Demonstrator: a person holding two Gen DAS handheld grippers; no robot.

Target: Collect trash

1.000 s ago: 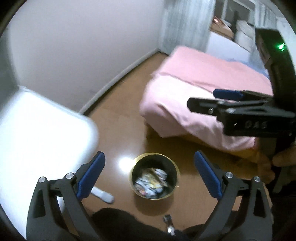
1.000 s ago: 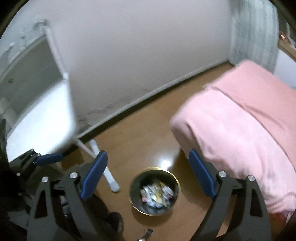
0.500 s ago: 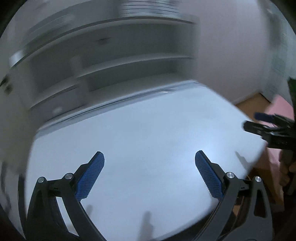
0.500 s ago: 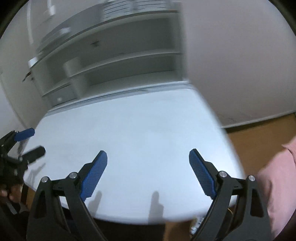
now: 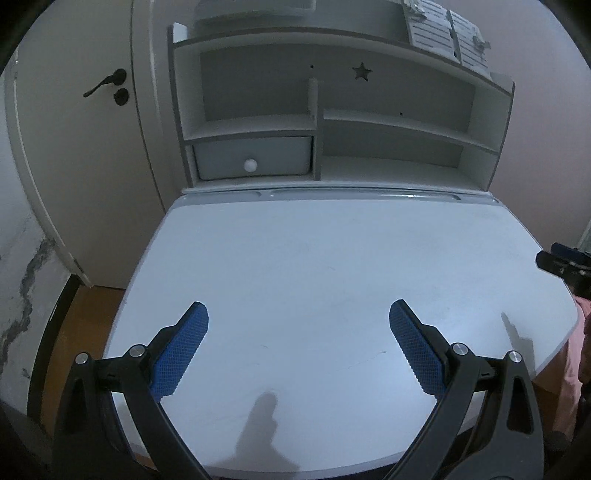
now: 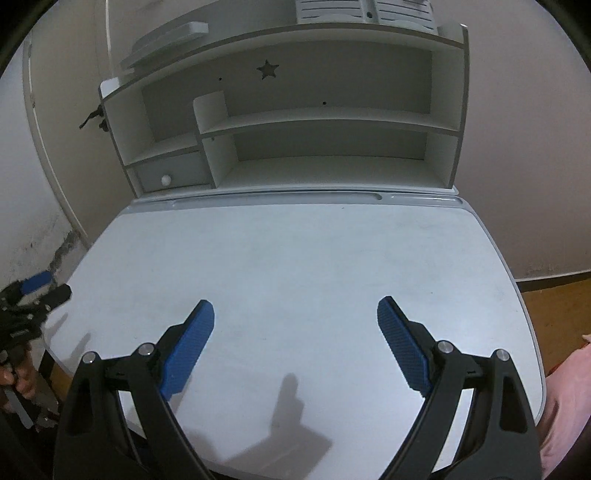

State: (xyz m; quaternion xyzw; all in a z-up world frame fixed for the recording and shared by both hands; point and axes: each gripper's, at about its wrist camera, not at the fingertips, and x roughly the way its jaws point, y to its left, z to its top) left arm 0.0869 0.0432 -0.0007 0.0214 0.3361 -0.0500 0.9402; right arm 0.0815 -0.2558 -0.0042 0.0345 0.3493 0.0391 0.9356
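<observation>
We hold two grippers above one white desk [image 5: 332, 266]. The left gripper [image 5: 297, 319] has its two blue-padded fingers [image 5: 181, 349] spread wide with nothing between them, and the right gripper [image 6: 295, 317] is spread the same way, also holding nothing. Each shows at the edge of the other's view: the right gripper's tip at the far right of the left wrist view, the left gripper at the far left of the right wrist view, gripped by a hand [image 6: 16, 376].

We see no trash in either view, so we cannot tell where it lies; the desk top carries only the grippers' shadows and faint scuffs.

At the back of the desk stands one white hutch [image 5: 332, 110] with several open shelves, one star-shaped cutout [image 5: 361, 71] in its back panel and one small drawer [image 5: 253, 157] with a single round white knob [image 5: 250, 165]. On top of the hutch lie two slatted grey items [image 5: 447, 33], side by side.

Left of the desk is one white door [image 5: 81, 166] with a black lever handle [image 5: 105, 82]. The wall [image 5: 22, 280] beside it is cracked and stained. The floor [image 6: 554, 302] is brown wood, and pink fabric [image 6: 569, 398] shows at the desk's right.
</observation>
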